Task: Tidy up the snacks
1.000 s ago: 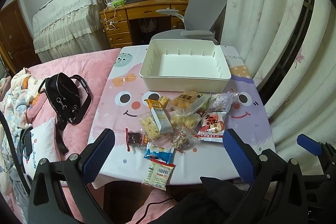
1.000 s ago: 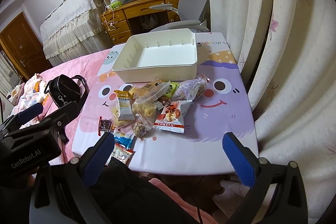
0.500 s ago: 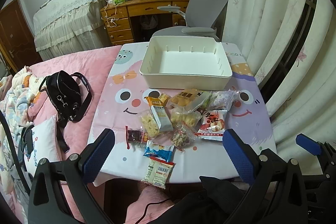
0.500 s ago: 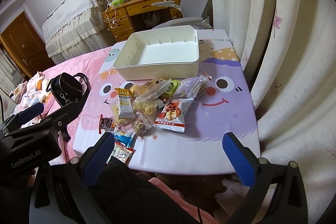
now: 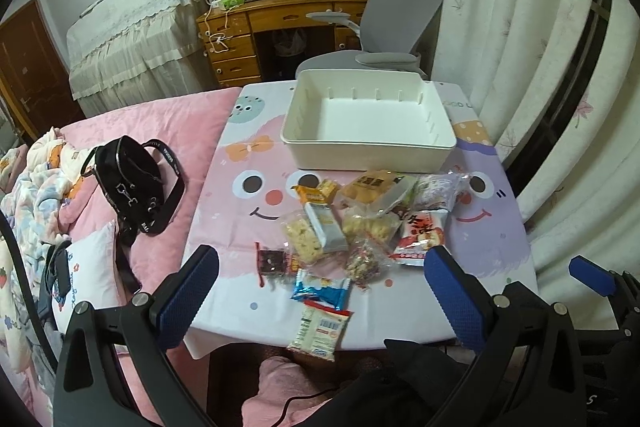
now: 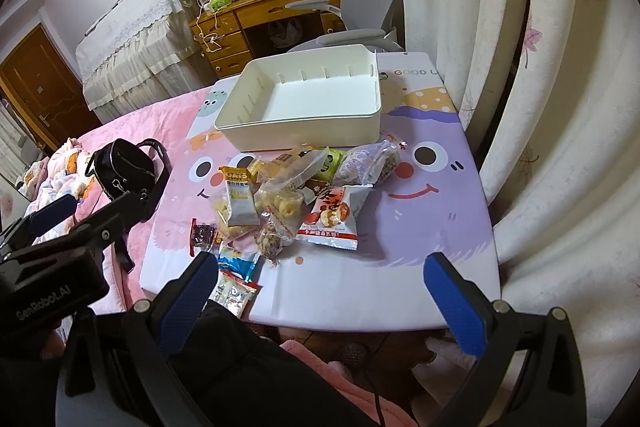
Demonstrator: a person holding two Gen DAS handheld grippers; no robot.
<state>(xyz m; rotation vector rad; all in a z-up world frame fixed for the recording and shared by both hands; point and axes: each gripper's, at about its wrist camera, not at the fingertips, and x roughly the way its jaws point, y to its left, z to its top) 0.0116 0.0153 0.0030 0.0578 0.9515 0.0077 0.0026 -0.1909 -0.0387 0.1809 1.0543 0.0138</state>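
Both my grippers, left gripper (image 5: 320, 291) and right gripper (image 6: 320, 291), fingers spread wide and holding nothing, snack packets (image 5: 352, 223) mid-frame on bench (image 5: 224, 211), white bin (image 5: 368, 147) above them.

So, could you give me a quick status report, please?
Left gripper and right gripper open, empty. Snacks piled before empty white bin. Nothing blocking.

Cartoon-print table (image 5: 224, 211) carries white bin (image 5: 368, 147) and snack packets (image 5: 348, 223).
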